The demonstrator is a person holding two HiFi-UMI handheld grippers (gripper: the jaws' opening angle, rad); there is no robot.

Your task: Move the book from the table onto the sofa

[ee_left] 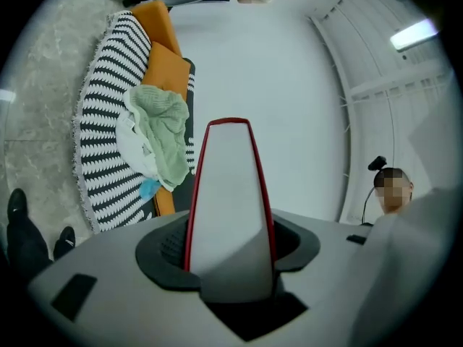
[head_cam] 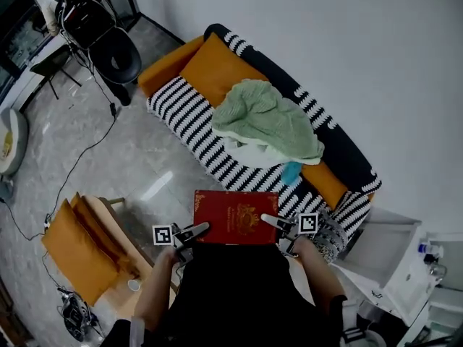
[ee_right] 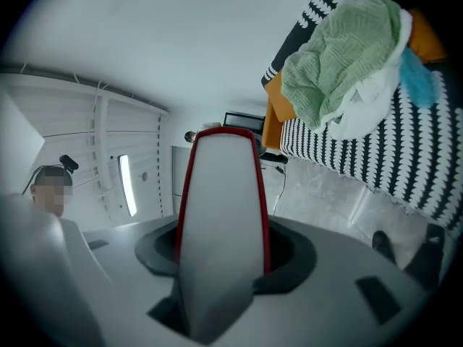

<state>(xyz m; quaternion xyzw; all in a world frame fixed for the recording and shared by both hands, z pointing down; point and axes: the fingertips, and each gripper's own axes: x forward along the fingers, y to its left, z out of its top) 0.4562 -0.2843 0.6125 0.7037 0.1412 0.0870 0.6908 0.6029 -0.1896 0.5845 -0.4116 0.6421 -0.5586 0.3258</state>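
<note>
1. Both grippers are shut part-way on the red hardcover book with gold print [head_cam: 236,217]. The left gripper [head_cam: 197,230] clamps its left edge and the right gripper [head_cam: 275,222] its right edge.
2. Lifted free, the book hangs flat in the air, near the front of the black-and-white striped sofa with orange cushions [head_cam: 189,121].
3. What is left, I judge: carry it over the seat, lay it down and let go. A crumpled green blanket [head_cam: 268,118] covers the seat's middle.

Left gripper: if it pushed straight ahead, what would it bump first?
The book it already clamps. Beyond it only bare wall shows, though depth is unclear; the sofa lies off to the side.
</note>
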